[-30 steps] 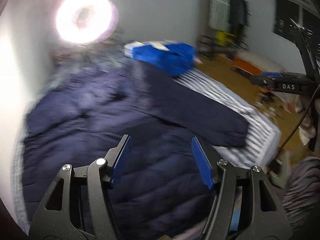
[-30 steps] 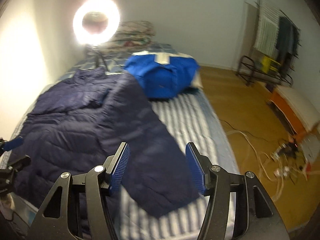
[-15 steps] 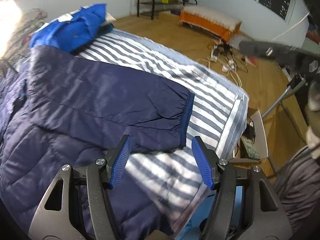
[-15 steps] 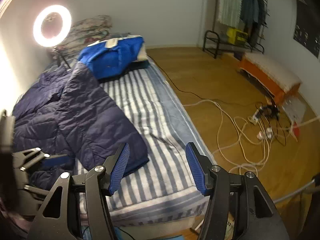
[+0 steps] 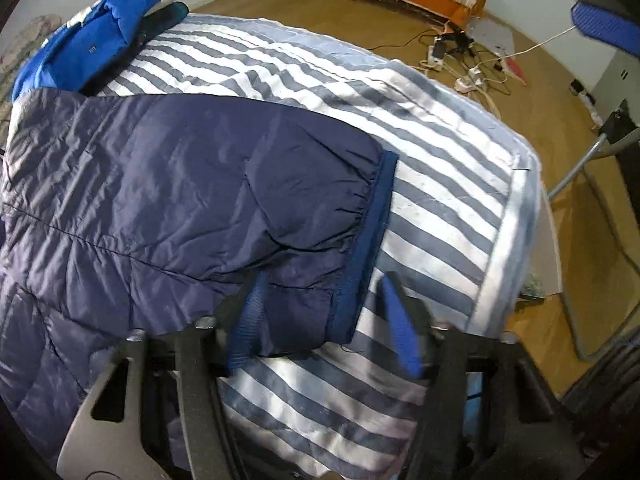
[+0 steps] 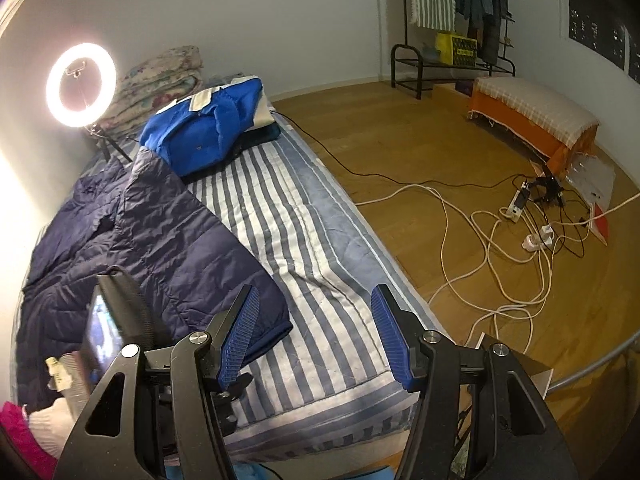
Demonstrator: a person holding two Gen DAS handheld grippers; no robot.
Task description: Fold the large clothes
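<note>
Wooden flooring (image 6: pixel 400 152) surrounds a bed covered by a blue-and-white striped quilt (image 6: pixel 304 240), with a lit ring lamp on a small tripod (image 6: pixel 81 80) at its head end against the white wall. Beside the lamp sits a stack of folded floral bedding (image 6: pixel 160 74), and a bright blue padded jacket (image 6: pixel 204 128) lies bundled near the head of the bed. A large navy quilted down jacket (image 6: pixel 132 240) is spread along the wall side of the bed, one sleeve reaching toward the foot end. In the left wrist view that sleeve's blue ribbed cuff (image 5: pixel 370 240) lies flat on the stripes near the foot corner of the bed.

The left hand-held gripper (image 5: pixel 322 320) is low over the cuff end of the sleeve with its blue ribbed pads spread wide; the cuff sits between them, though motion blur makes it hard to say whether either pad touches the fabric. The right hand-held gripper (image 6: pixel 314 336) hovers above the foot edge of the bed, its pads also spread apart and holding nothing.

On the floor beyond the bed lie tangled white cables and power strips (image 6: pixel 520 232), near an orange bench with a checked cloth (image 6: pixel 532 116) and a black clothes rack (image 6: pixel 452 56).
</note>
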